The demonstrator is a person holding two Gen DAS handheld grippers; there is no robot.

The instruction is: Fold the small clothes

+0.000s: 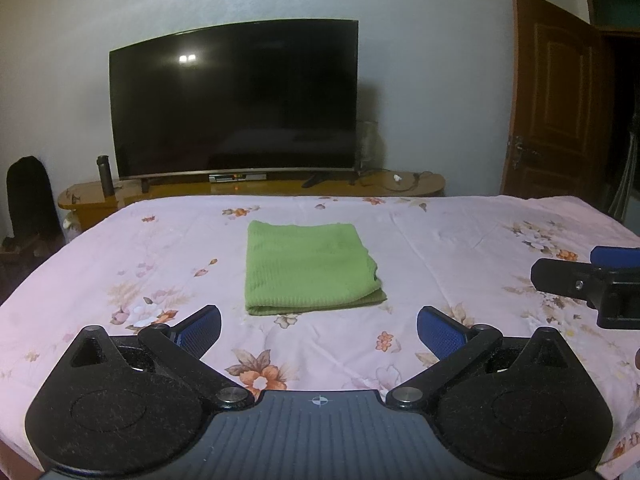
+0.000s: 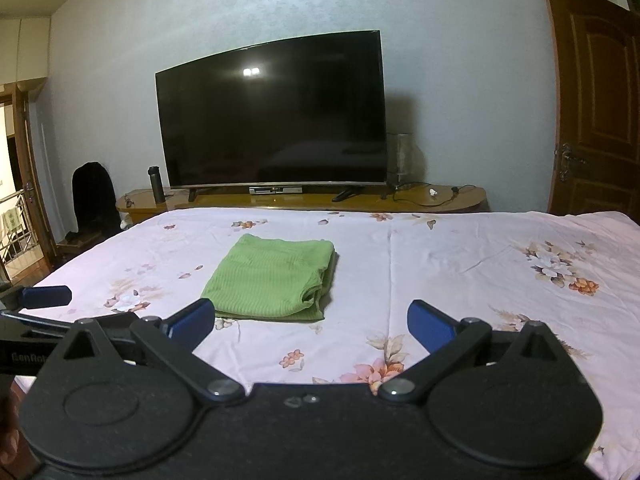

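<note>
While both jaws gape empty, folded green cloth (image 1: 308, 268) rests on floral bedsheet (image 1: 460, 240)

Pale patterned wall (image 2: 280, 8). Big dark TV (image 1: 236, 100) on low wooden stand (image 1: 256, 190), ceiling light reflected in screen. Dark flask (image 1: 105, 174) at stand's left end, cable (image 2: 424, 194) at right. Brown door (image 2: 596, 100) right. Black chair (image 2: 94, 200) left. Bed with pink floral sheet (image 1: 460, 240) in front.
</note>
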